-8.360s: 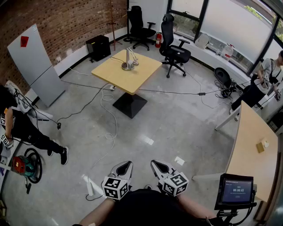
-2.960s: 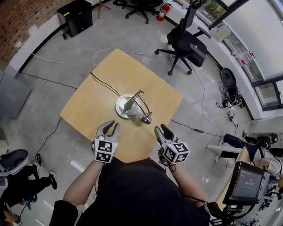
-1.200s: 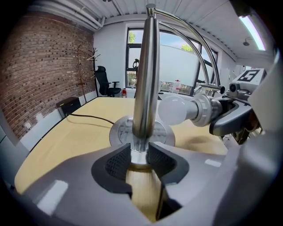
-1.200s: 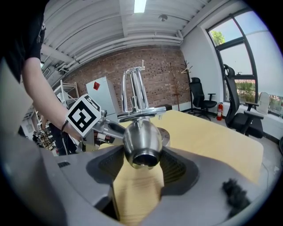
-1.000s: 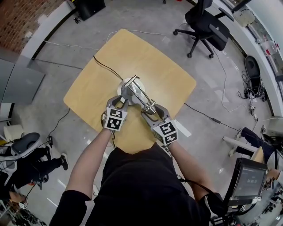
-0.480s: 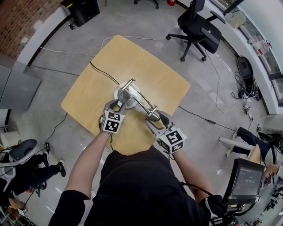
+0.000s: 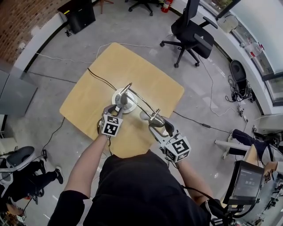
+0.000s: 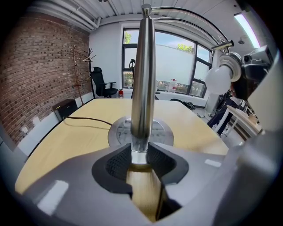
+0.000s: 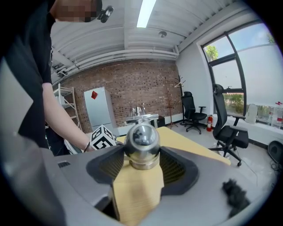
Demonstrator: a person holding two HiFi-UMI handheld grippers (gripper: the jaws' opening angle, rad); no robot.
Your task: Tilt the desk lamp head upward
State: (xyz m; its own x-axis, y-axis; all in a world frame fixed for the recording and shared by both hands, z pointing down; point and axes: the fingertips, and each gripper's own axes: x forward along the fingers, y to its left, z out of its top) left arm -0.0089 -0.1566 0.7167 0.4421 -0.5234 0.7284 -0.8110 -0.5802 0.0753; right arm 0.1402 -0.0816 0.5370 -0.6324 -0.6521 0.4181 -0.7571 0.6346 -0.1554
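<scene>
A chrome desk lamp stands on a square wooden table [image 7: 146, 84], its round base [image 7: 116, 96] left of centre. My left gripper [image 7: 116, 109] is shut on the upright lamp post [image 8: 143, 88] just above the base [image 8: 118, 132], both pads against the tube. Two curved rods [image 7: 140, 100] run from the post's top to the lamp head [image 7: 154, 118]. My right gripper [image 7: 159, 127] is shut on that rounded chrome head [image 9: 141, 140], held above the tabletop. In the left gripper view the white bulb [image 8: 219, 78] shows at the upper right.
A black power cable [image 7: 99, 78] crosses the table from the base to its far left edge. An office chair [image 7: 190, 31] stands beyond the table and a black cabinet [image 7: 79, 13] by the brick wall. A screen [image 7: 244, 185] is at my right.
My right gripper has lifted the lamp head up and away from the base, and the curved rods have swung up with it. The left gripper has stayed on the post.
</scene>
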